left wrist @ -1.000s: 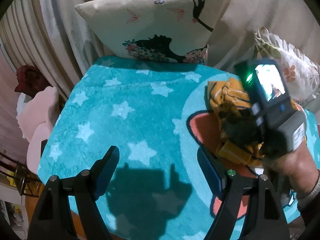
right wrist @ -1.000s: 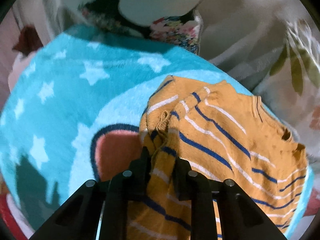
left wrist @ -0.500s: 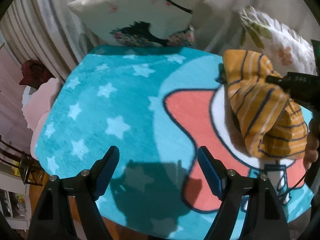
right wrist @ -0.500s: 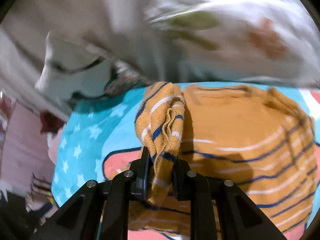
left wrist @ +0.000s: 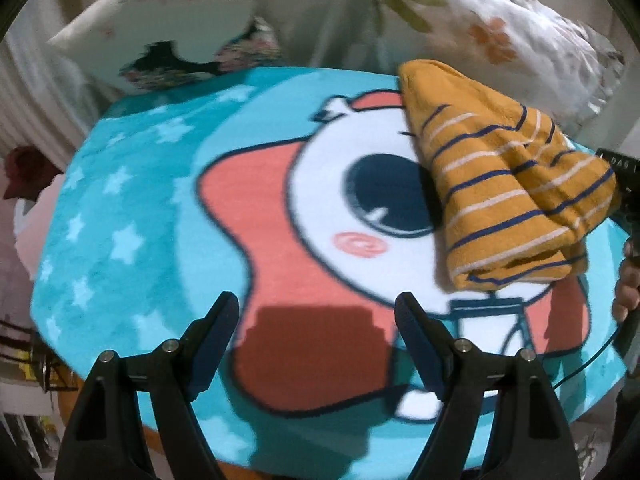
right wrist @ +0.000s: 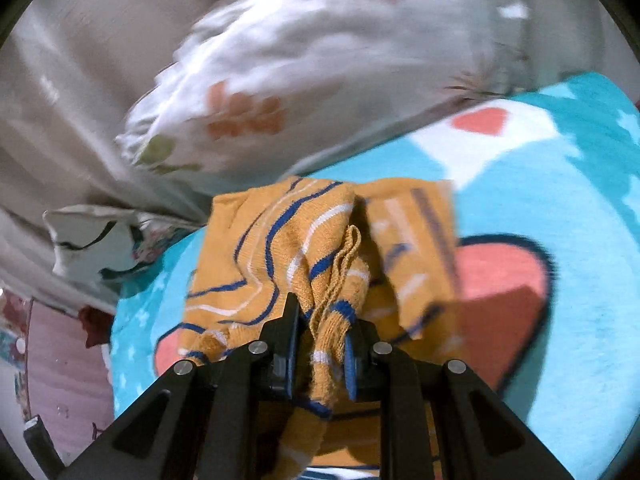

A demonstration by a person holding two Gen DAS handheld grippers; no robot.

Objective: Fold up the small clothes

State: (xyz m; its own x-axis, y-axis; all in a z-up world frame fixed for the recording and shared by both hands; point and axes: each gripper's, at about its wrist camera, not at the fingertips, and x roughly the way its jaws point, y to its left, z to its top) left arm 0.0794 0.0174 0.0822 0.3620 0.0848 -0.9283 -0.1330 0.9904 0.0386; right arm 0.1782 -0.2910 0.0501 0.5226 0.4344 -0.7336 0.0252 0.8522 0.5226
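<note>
Two handheld grippers work over a turquoise cartoon blanket [left wrist: 132,216] spread on a bed. Nearest its camera, the right gripper [right wrist: 320,344] has its jaws drawn narrow and clamped on a bunched fold of a small mustard sweater [right wrist: 280,248] with navy and white stripes; the pinched cloth stands up between the pads, and the rest of the garment spreads just ahead of the fingertips and to both sides. The likely trouble is here: the pinch takes only a gathered ridge of several loose layers, so a quick pull could let a layer slip free or drag the whole sweater into a heap instead of a clean fold. The left gripper [left wrist: 316,340] hangs with its jaws spread wide and nothing between them, over the blanket's red and white figure. From it, the sweater lies ahead and to the right, apart from the fingers, partly doubled over. Beyond both, blurred, lean a floral pillow [right wrist: 256,92] and a printed pillow [left wrist: 152,36].
</note>
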